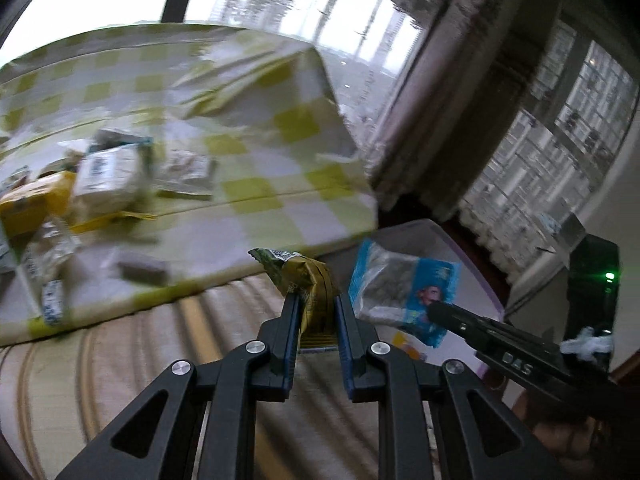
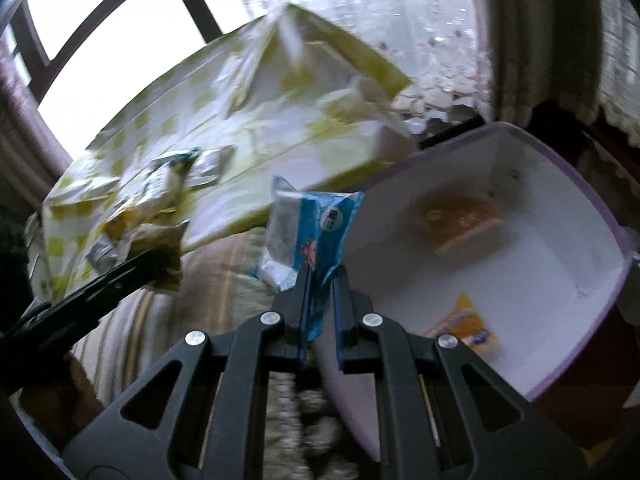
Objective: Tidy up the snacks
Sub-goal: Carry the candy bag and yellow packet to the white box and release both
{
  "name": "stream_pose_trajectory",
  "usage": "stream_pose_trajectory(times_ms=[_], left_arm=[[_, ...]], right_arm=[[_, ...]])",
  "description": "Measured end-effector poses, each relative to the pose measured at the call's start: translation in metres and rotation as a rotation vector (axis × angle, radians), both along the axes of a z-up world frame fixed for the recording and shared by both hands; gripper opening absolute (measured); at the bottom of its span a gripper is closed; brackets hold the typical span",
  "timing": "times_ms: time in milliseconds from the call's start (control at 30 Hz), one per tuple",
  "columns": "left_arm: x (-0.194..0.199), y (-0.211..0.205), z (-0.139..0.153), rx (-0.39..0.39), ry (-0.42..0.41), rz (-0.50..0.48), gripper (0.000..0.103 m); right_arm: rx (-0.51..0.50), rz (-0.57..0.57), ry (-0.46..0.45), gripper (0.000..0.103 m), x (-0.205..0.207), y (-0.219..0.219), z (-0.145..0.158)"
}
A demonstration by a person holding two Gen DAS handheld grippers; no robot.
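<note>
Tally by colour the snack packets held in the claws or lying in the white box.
Green-gold packet, left claw: 1
Blue packet, right claw: 1
Orange packets, white box: 2
Total: 4
Pile on checked cloth too blurred to count.

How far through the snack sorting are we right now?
Early. Done: two orange packets lie in the white purple-rimmed box. In hand: the left gripper pinches a green-gold wrapper, and the right gripper a blue-and-clear packet, beside the box. Left: a blurred pile of packets on the checked cloth.
</note>
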State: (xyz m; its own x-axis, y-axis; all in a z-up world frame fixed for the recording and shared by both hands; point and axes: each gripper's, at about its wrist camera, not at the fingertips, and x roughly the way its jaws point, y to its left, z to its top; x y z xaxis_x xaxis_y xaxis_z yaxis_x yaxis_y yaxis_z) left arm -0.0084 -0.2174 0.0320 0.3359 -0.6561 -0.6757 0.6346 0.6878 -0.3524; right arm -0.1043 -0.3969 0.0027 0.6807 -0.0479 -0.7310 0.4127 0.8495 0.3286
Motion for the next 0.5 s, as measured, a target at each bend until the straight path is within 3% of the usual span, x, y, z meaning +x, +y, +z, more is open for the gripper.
stream_pose_trajectory(times_ms=[167, 200, 233, 300, 500], left_arm=[[-0.006, -0.022, -0.003, -0.031, 0.047, -0.092, 0.024], [-0.006, -0.024, -0.003, -0.031, 0.052, -0.104, 0.032], [-0.007, -0.026, -0.004, -0.028, 0.047, -0.109, 0.036], [-0.01, -0.022, -0.001, -0.03, 0.037, -0.098, 0.044], [-0.001, -0.007, -0.004, -0.05, 0.064, -0.039, 0.045]], right_arm=[[-0.041, -0.053, 0.038, 0.014, -0.005, -0.012, -0.003], [-0.047, -0.065, 0.047, 0.025, -0.005, -0.014, -0.003], [-0.048, -0.083, 0.056, 0.048, -0.005, -0.016, -0.003], [-0.051, -0.103, 0.043, 0.066, -0.008, -0.019, -0.002], [-0.074, -0.083, 0.036, 0.066, -0.004, -0.013, 0.001]])
